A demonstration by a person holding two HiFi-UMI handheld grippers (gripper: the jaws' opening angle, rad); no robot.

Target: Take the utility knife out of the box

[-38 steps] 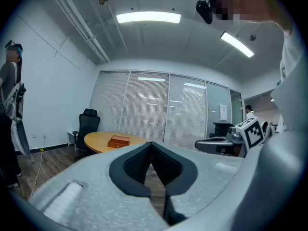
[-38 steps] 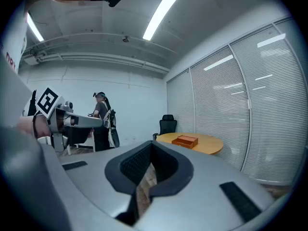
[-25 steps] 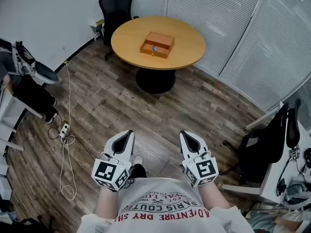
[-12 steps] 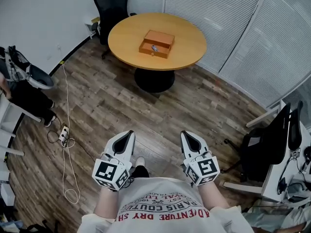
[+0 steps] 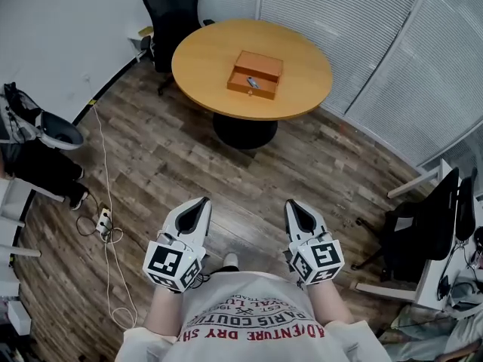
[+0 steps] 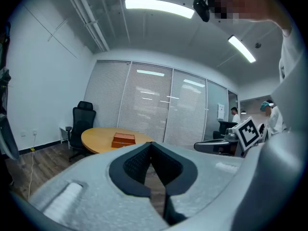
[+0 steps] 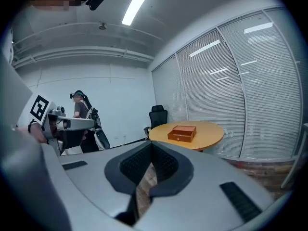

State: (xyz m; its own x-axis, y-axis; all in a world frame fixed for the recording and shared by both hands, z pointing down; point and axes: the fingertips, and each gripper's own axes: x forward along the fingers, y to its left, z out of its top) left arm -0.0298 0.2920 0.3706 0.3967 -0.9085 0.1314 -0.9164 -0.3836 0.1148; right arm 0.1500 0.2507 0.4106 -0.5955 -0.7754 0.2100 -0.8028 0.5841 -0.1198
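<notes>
Head view: left gripper (image 5: 195, 216) and right gripper (image 5: 299, 216), jaws pressed together, empty, far from the box (image 5: 255, 75).

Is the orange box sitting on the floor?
No, the orange box sits on top of the round table, well above the wooden floor.

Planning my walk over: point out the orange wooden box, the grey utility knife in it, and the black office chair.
orange wooden box (image 5: 262, 62), head view, on its flat top.
grey utility knife (image 5: 252, 82), head view, on its body.
black office chair (image 5: 170, 12), head view, on its backrest.
</notes>
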